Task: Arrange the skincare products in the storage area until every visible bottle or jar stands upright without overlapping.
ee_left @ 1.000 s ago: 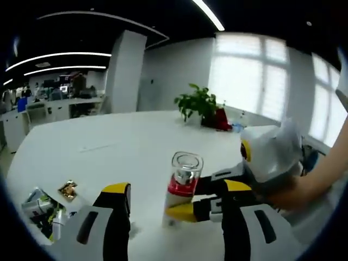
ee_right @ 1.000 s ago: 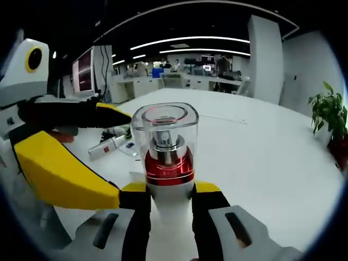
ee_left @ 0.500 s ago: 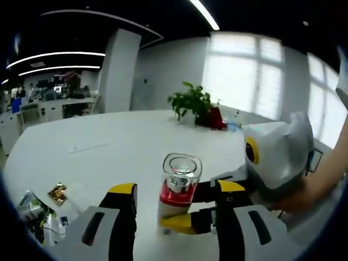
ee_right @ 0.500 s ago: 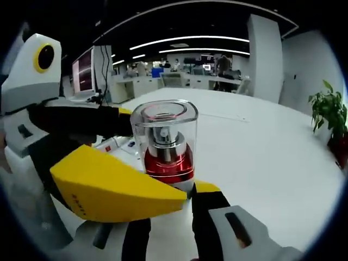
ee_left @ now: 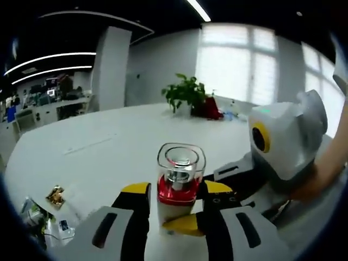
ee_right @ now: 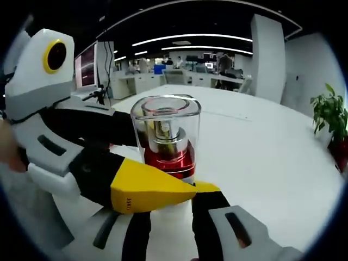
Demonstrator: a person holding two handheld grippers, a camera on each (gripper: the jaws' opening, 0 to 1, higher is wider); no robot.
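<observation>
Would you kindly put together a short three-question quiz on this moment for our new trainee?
1. True or false: the white bottle with a red collar and clear square cap stands upright on the white table.
2. Which gripper is shut on the bottle? A. the right gripper B. the left gripper
3. Fill in: beyond the bottle, at the table's far edge in the left gripper view, stands a green potted ____.

Key: 1 true. 2 A: in the right gripper view its own jaws clamp the white body, while the left gripper's jaws flank the bottle with gaps. 3 plant.
</observation>
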